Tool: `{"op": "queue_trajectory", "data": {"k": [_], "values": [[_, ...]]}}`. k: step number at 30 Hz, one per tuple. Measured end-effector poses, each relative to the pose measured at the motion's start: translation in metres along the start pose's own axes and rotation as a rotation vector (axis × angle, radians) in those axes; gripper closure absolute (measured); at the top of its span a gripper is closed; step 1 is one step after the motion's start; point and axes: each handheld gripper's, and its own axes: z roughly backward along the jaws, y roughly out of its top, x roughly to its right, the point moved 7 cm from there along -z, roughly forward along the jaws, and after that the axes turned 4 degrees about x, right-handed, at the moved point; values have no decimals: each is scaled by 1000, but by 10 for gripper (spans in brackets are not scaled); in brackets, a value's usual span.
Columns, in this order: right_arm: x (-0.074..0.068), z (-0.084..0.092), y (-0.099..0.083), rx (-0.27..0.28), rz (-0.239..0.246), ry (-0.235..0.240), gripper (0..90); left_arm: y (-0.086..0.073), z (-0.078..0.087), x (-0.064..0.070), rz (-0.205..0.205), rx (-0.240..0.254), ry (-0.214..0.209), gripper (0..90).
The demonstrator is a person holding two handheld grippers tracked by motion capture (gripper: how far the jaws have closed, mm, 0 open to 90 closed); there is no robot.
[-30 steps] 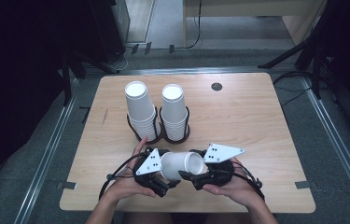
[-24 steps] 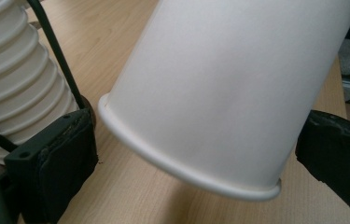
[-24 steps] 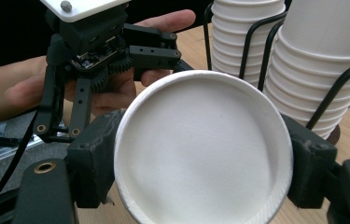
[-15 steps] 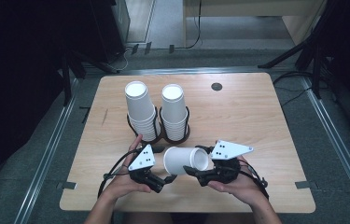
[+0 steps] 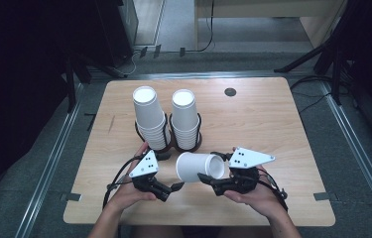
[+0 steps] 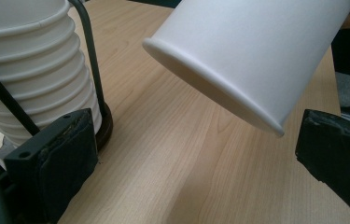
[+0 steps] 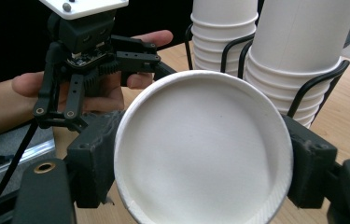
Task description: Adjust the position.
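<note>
The right gripper [image 5: 208, 179] is clamping one paper cup [image 5: 199, 166] sideways above the table's [image 5: 273, 129] near edge; the left gripper [image 5: 173, 188] is standing wide, empty. Two cup stacks [image 5: 149, 119] in the wire holder [image 5: 199, 130] are awaiting; progress seems early.

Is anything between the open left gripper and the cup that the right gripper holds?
Nothing visible. The left gripper is open just short of the cup rim, with bare table between. The right gripper clamps its base.
</note>
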Motion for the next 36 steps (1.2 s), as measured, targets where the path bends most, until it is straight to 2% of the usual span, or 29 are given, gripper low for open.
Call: {"op": "queue_trajectory", "data": {"k": [10,21,31,36], "values": [[2,5,4,39,-4,-11,247,3,4,-3,36,37,-4,0],[4,7,6,64,-8,-19,247,3,4,-3,45,49,-7,0],[6,12,11,105,-12,-43,247,5,6,-4,78,78,-19,0],[6,11,12,112,-11,-37,247,6,5,-4,85,87,-23,0]]}}
